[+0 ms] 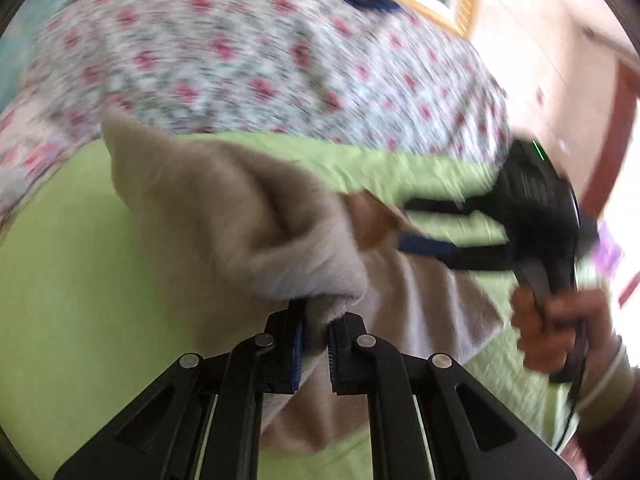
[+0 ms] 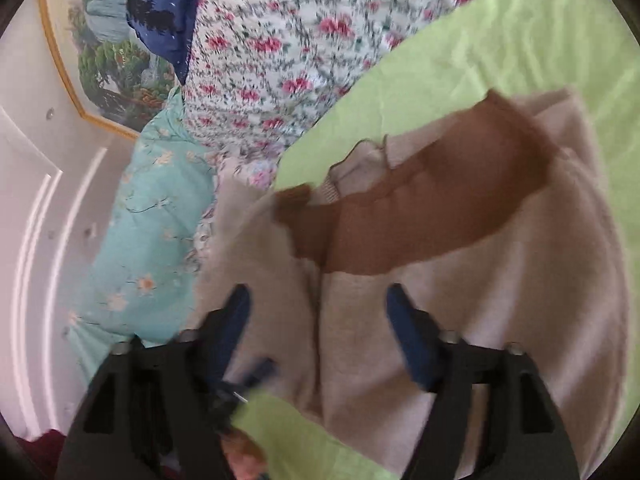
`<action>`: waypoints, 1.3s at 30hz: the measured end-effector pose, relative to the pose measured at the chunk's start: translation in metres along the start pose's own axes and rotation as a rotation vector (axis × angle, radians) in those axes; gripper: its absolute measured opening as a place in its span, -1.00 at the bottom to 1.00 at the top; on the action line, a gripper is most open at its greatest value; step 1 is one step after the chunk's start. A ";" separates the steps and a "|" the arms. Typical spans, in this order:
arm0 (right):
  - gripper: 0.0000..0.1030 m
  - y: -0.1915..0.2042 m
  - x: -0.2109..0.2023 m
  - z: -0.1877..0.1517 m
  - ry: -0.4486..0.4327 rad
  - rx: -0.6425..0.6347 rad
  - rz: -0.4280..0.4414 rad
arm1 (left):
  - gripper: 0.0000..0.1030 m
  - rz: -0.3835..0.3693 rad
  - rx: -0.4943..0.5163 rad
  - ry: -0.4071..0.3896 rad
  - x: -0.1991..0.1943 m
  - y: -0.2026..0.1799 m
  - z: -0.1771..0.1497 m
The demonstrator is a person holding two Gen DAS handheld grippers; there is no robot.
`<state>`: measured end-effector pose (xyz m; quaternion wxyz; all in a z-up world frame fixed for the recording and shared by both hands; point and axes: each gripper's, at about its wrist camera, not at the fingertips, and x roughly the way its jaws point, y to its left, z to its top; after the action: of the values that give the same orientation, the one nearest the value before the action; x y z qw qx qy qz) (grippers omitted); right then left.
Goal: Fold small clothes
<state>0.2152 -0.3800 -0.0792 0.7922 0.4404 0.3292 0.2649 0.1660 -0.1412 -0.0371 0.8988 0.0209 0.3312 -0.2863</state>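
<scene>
A small beige knit garment (image 1: 224,216) with a brown collar band (image 2: 432,216) lies on a light green sheet (image 1: 80,300). My left gripper (image 1: 316,320) is shut on a bunched fold of the beige garment and holds it lifted off the sheet. My right gripper (image 2: 318,300) is open, its blue-padded fingers (image 2: 404,320) spread over the garment's beige body (image 2: 480,320) just below the brown band. In the left wrist view the right gripper (image 1: 408,224) reaches in from the right, held by a hand (image 1: 548,328).
A floral quilt (image 1: 256,60) lies behind the green sheet. A teal flowered pillow (image 2: 148,232) and a dark blue cloth (image 2: 168,4) lie at the left. A framed picture (image 2: 108,80) hangs on the pale wall. Both views are motion-blurred.
</scene>
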 end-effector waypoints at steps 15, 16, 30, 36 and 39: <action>-0.58 -0.017 0.119 0.054 0.204 0.004 -0.068 | -0.87 -0.090 0.041 0.083 0.040 -0.003 -0.017; -0.64 -0.010 0.113 0.053 0.186 -0.012 -0.064 | -0.87 -0.087 0.042 0.079 0.038 -0.003 -0.017; -0.66 -0.022 -0.059 0.021 -0.067 -0.142 -0.382 | -0.86 -0.320 0.074 0.089 0.043 -0.083 -0.004; -0.66 -0.036 -0.051 0.020 -0.064 -0.196 -0.385 | -0.86 -0.299 0.067 0.186 0.083 -0.098 -0.019; -0.66 -0.031 -0.051 0.022 -0.072 -0.234 -0.402 | -0.86 -0.289 0.070 0.159 0.077 -0.098 -0.016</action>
<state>0.2029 -0.4422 -0.0832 0.8859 0.2806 0.3487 0.1221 0.1522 -0.2581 -0.0819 0.8179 0.0268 0.3908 -0.4215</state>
